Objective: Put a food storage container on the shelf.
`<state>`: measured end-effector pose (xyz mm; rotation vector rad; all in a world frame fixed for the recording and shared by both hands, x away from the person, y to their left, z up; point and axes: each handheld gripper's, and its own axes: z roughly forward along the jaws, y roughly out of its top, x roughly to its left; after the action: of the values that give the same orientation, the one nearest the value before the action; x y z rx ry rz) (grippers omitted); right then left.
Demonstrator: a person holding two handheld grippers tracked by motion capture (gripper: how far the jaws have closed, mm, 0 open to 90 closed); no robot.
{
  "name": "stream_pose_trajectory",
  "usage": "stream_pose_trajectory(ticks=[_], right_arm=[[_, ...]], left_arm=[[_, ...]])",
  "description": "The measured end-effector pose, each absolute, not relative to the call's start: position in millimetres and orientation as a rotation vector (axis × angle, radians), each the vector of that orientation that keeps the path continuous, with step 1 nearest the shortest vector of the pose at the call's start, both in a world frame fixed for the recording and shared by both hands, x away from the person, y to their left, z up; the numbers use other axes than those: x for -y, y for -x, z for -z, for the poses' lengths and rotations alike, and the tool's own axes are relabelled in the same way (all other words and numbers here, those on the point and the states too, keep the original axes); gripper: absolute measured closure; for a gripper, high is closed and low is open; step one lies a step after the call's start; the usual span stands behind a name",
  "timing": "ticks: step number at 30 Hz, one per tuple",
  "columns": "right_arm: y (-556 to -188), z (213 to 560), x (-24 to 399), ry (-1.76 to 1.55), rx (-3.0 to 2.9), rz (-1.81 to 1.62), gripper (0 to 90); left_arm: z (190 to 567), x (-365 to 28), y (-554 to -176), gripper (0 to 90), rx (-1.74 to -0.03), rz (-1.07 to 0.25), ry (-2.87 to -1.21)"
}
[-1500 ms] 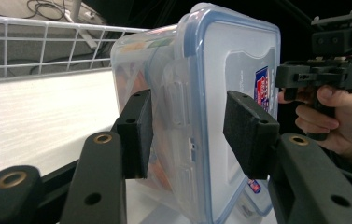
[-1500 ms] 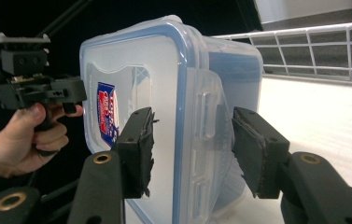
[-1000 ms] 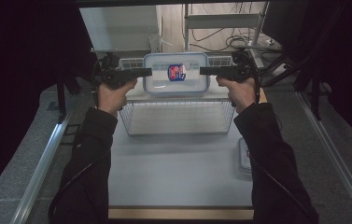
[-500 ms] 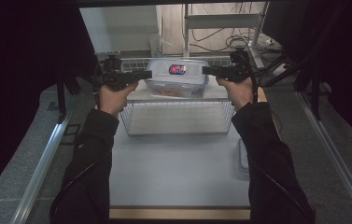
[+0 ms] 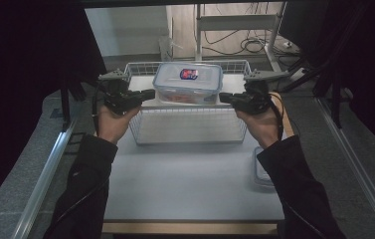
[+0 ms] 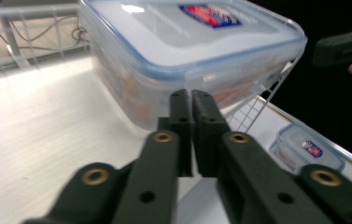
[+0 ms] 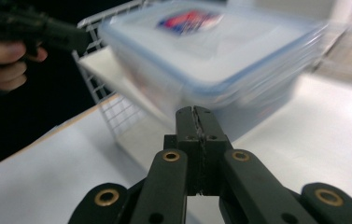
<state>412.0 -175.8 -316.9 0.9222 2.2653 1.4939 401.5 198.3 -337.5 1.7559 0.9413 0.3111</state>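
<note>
A clear food container (image 5: 188,82) with a blue-rimmed lid and a red-and-blue label hangs over the far half of a white wire basket (image 5: 190,130). It is pinched from both sides between my two grippers. The left gripper (image 5: 150,93) is shut, nothing between its jaws, and its tips (image 6: 191,95) press against the container's side wall (image 6: 131,88). The right gripper (image 5: 223,98) is also shut, its tips (image 7: 195,112) against the opposite wall of the container (image 7: 211,51). Something reddish shows dimly inside the box.
A second, smaller lidded container (image 5: 262,169) lies on the white table at the right, near my right sleeve; it is also in the left gripper view (image 6: 306,149). Dark curtains flank the table, and metal rails run along both sides.
The container has tipped from lid-toward-camera to nearly level. Both grippers, still pressing it, have come down slightly toward the basket.
</note>
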Motion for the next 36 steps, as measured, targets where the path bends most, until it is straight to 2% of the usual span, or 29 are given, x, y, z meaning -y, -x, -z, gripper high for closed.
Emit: stream_pose_trajectory(ticks=[7,30,33,36], right_arm=[[-422,339,153,-0.906,-2.326,-1.455,89.8],[-448,342,162,-0.994,-2.262,-1.424,89.8],[-444,342,163,-0.983,-2.264,-1.437,89.7],[-438,342,166,-0.966,-2.266,-1.453,88.0]], left_arm=[[348,-183,-408,89.6,-0.957,-0.366,-1.795],[353,-167,-418,87.9,-0.981,-0.341,-1.777],[350,-167,-411,85.7,-0.963,-0.343,-1.777],[348,-168,-404,79.8,-0.948,-0.348,-1.780]])
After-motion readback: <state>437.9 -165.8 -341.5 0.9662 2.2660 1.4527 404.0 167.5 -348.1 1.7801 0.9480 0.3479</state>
